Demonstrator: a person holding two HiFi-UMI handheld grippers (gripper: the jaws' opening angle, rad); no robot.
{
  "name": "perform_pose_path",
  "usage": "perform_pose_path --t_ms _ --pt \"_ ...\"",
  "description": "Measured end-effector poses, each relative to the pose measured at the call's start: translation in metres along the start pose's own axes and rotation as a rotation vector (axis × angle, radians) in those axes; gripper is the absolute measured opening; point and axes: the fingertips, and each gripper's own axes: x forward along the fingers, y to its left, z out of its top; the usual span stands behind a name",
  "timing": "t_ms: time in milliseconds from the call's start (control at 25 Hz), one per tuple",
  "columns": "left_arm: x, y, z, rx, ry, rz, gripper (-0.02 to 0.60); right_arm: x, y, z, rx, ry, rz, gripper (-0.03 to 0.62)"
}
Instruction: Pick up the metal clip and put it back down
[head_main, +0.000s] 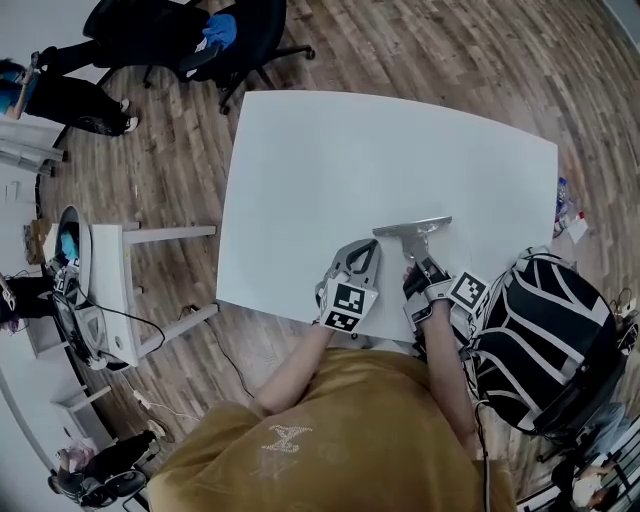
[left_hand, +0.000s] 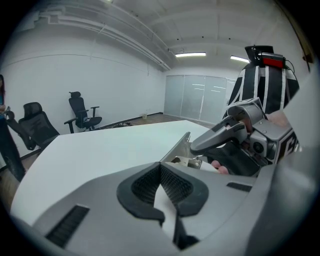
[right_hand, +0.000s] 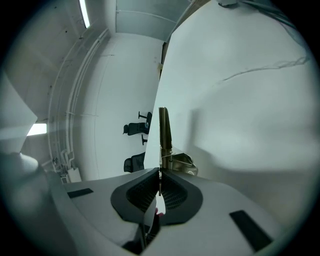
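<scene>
The metal clip (head_main: 412, 226) is on the white table (head_main: 330, 170) near its front edge, with its broad bar across the far end. My right gripper (head_main: 415, 265) is shut on the clip's thin handle tab. In the right gripper view the clip (right_hand: 165, 132) stands edge-on out of the pressed pads (right_hand: 172, 192). I cannot tell whether it rests on the table or is just off it. My left gripper (head_main: 365, 250) is shut with nothing in it, just left of the clip. The left gripper view shows the clip (left_hand: 182, 150) and the right gripper (left_hand: 220, 137) close ahead.
A black-and-white striped bag (head_main: 540, 330) hangs off the table's right front corner. Office chairs (head_main: 215, 40) stand beyond the far left corner, and a seated person (head_main: 60, 95) is at the upper left. A white stand with equipment (head_main: 105, 290) is on the floor to the left.
</scene>
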Motion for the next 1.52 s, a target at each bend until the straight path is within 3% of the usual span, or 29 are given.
perform_pose_path --t_ms 880,1080,1520 --pt "-0.017 0.002 0.023 -0.004 -0.072 -0.002 0.005 -0.019 0.030 -0.003 -0.186 -0.040 0.015 0.008" --pt "-0.021 0.002 0.028 -0.003 -0.084 0.003 0.006 -0.021 0.037 0.000 -0.357 -0.056 -0.020 0.008" --pt "-0.033 0.006 0.045 -0.032 -0.134 0.021 0.005 -0.036 0.066 0.000 -0.855 -0.111 -0.144 0.008"
